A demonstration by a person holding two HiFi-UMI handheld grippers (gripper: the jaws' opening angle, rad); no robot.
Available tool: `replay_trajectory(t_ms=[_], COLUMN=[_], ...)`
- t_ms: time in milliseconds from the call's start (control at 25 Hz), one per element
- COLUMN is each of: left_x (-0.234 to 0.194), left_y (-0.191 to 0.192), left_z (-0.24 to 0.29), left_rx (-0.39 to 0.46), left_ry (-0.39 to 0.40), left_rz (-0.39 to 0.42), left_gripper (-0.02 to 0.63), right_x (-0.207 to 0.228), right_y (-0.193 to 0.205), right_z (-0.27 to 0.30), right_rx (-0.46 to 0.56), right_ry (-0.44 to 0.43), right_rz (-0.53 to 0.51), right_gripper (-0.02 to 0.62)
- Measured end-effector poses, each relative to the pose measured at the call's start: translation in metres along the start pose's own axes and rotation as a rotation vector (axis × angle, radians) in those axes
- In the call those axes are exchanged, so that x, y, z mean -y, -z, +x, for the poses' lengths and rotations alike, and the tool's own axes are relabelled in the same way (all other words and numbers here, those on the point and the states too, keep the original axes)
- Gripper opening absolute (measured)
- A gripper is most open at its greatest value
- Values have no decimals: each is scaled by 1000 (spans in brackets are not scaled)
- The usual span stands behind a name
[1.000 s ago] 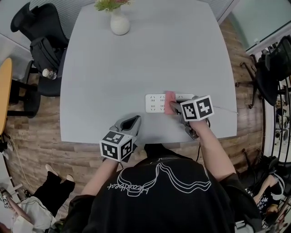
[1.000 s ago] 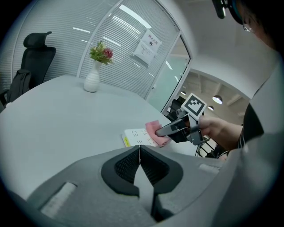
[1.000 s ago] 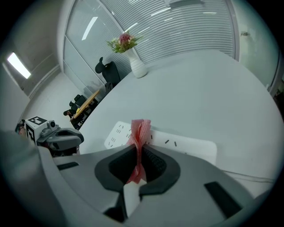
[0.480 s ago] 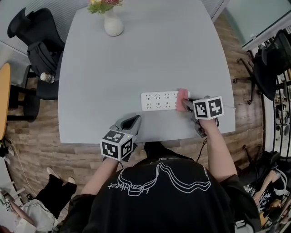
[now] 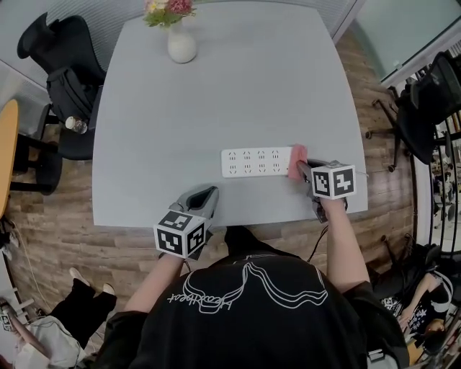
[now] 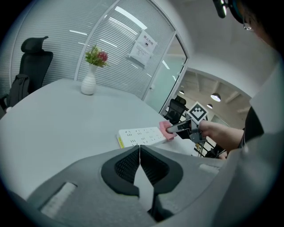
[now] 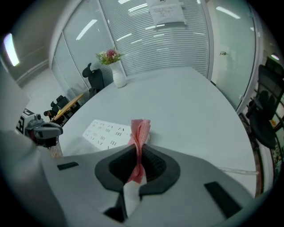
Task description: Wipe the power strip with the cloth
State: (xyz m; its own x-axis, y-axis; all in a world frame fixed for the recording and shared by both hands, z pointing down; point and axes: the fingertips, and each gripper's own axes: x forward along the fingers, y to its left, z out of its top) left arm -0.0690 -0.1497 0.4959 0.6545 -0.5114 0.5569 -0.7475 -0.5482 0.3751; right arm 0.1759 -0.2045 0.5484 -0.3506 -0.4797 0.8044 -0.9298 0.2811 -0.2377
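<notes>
Standing by the grey table [image 5: 216, 94], I see the person leaning over its near edge with a gripper in each hand. The right gripper [image 5: 301, 170] has its jaws clamped on a pink cloth [image 5: 296, 160]. The right gripper view shows the fabric bunched into a narrow fold between the two pads and sticking out past the tips. The cloth sits against the right-hand end of the white power strip [image 5: 256, 162], touching it and covering that end.

The strip lies flat on the table, running left to right (its rows of sockets face up). It is near the person's edge and a little right of the middle.

The left gripper [image 5: 204, 196] is held left of the strip and nearer the person, clear of it, just over the near edge of the table. Its jaws are pressed together with nothing between them, as the left gripper view makes plain.

At the far end of the table stands a white vase [image 5: 181, 45] holding pink and yellow flowers [image 5: 169, 9], well apart from the strip. Off the table's left side is a black office chair [image 5: 43, 36] with a dark bag [image 5: 72, 86] on its seat. The floor [image 5: 65, 230] around the table is wood plank.
</notes>
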Motion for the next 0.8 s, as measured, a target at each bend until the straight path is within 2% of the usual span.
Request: replay_trajectory(t_ms=[240,440,600,800], left_x=[13,38,67,103], left_y=[-4,-25,-35,-37], left_z=[-16,-42,-68,-103], left_rx=[44,130,196,257], left_ry=[-4,7,35,77], left_rz=[-11,19,44,88], left_gripper=[14,14,14,14], right_x=[-38,-82,-118,-165], right_y=[-23,-40,-33,-11], right_z=[-41,-92,-131,-166], right_rx=[253,472,578,638], right_ry=[-139,-231,-289,-387], right_rz=[-33,-104,-170,-221], right_gripper=[34,34,34,34])
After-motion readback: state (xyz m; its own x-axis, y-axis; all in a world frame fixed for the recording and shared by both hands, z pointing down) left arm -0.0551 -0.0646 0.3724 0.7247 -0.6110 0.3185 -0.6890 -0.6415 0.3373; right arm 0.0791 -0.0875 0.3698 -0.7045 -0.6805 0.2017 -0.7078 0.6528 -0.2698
